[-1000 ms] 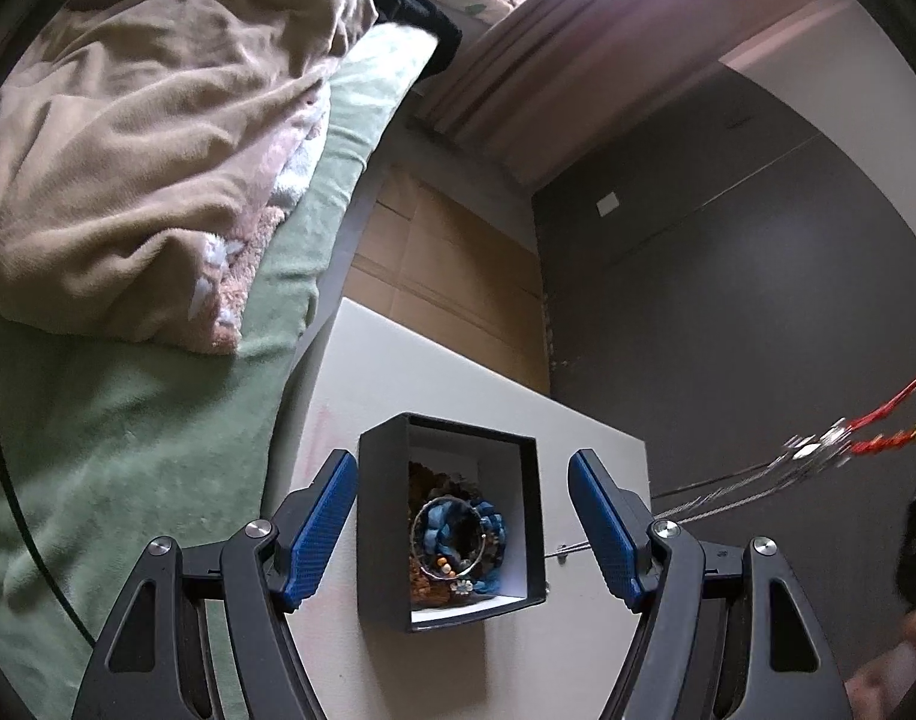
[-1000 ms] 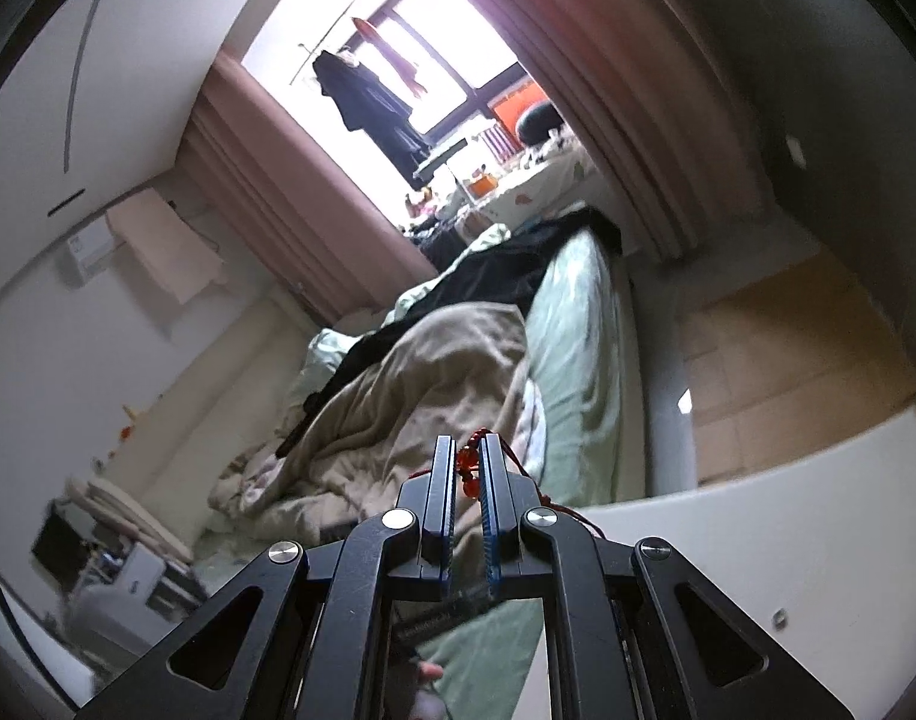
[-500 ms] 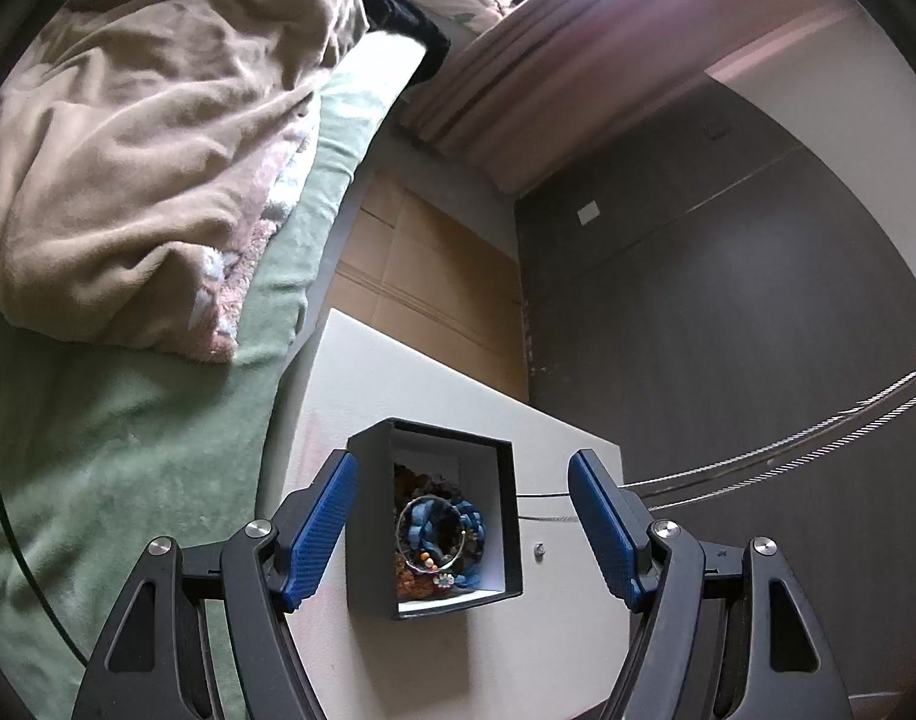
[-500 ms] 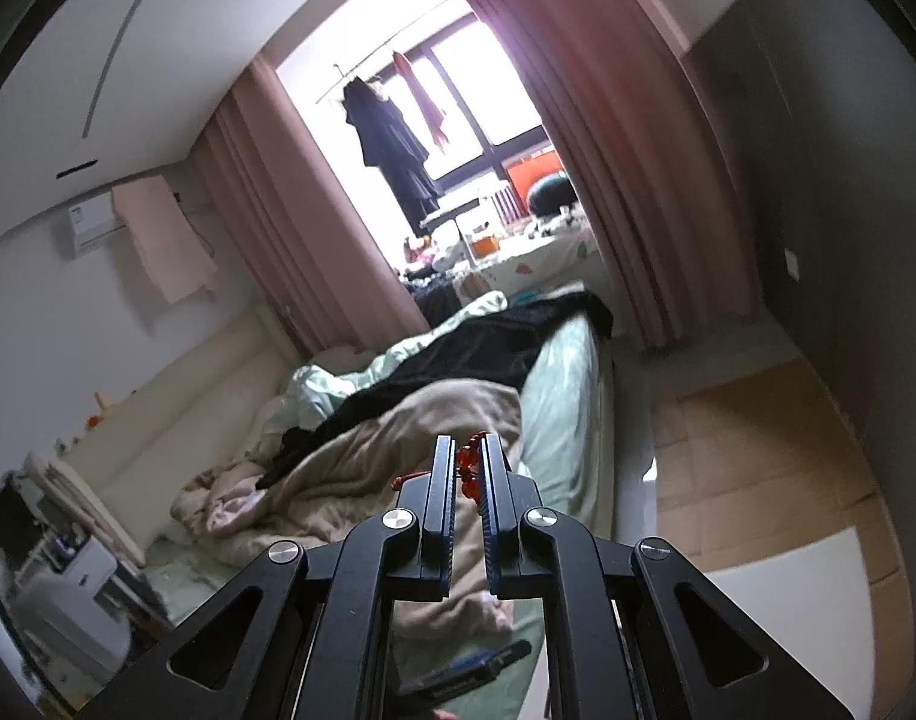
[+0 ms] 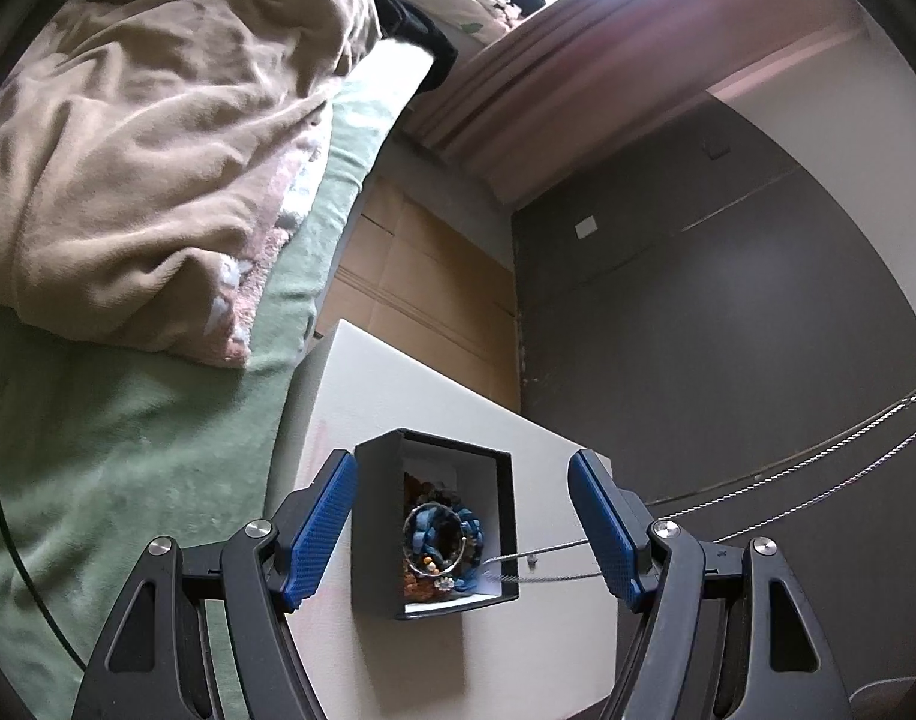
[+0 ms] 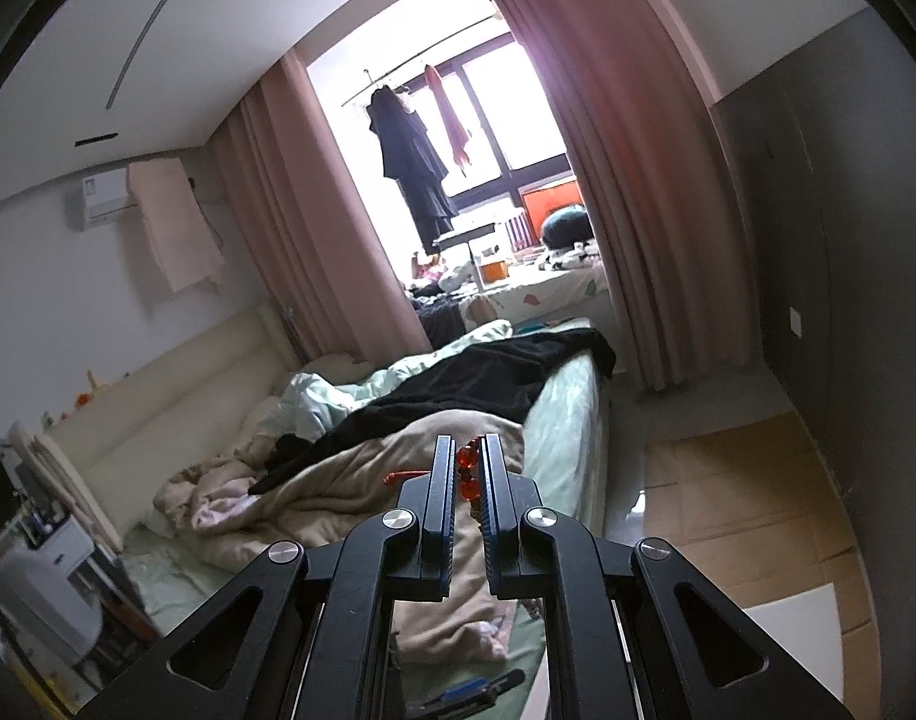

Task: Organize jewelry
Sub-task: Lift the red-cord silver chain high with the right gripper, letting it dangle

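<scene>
While the left hand-held gripper (image 5: 460,531) hovers over a white tabletop (image 5: 398,384), its blue pads stand wide apart on either side of a small black box (image 5: 371,516) and grip nothing. To the far left of that view lies a bed with a green sheet (image 5: 128,432) and a rumpled beige blanket (image 5: 158,138); the tabletop's left edge runs just beside the bed. The open box sits near the middle of the tabletop and holds a heap of jewelry, with a blue bead bracelet (image 5: 458,531) and a thin metal ring on top. From the box's right wall a thin silver chain (image 5: 817,495) stretches taut, up and out past the right edge of the picture. Further right, the right hand-held gripper (image 6: 469,471) is nearly closed, pinching a strand of red beads (image 6: 466,471) that shows between its pads. The chain looks light, limp and slippery; it would likely tangle or snag on the box's contents, so taking it by the beaded section, as now, seems surest, and lowering it slowly would let it coil. Only the left wrist view shows the box, the tabletop and the chain's run. Only the right wrist view shows the grip on the beads, and beyond it pink curtains (image 6: 314,222) and a bright window; a corner of tabletop barely appears low at its right.
</scene>
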A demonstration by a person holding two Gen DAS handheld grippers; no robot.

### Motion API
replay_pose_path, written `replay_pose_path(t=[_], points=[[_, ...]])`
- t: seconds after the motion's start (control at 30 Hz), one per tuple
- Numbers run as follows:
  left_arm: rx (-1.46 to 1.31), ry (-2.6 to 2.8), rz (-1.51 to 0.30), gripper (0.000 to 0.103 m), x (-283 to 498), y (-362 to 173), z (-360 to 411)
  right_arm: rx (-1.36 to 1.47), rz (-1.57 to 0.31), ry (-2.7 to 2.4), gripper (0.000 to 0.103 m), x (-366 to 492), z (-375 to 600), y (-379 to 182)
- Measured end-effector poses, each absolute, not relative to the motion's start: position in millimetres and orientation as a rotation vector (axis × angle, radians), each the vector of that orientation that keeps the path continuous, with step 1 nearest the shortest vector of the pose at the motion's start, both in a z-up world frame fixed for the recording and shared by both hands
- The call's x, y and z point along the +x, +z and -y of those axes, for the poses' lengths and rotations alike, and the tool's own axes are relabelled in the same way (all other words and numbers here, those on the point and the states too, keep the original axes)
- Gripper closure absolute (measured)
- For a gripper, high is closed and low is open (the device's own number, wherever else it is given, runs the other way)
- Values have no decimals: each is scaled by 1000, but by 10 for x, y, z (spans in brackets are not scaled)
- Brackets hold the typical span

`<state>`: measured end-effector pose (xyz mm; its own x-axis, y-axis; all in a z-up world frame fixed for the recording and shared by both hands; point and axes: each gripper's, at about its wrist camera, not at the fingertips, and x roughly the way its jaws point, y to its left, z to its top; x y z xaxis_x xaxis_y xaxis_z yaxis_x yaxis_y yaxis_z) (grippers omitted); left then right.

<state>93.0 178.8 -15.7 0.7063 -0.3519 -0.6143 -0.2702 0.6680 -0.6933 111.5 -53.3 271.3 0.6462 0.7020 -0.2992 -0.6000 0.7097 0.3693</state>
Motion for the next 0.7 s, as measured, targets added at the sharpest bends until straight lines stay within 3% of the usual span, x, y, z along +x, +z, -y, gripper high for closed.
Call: replay_pose_path(t=[0.5, 0.7], points=[[-864, -30, -828, 30, 975, -217, -1793, 254, -491, 771, 93, 1324, 552, 2445], [-858, -26, -833, 30, 983, -222, -1770, 283, -560, 762, 93, 1465, 581, 2029]])
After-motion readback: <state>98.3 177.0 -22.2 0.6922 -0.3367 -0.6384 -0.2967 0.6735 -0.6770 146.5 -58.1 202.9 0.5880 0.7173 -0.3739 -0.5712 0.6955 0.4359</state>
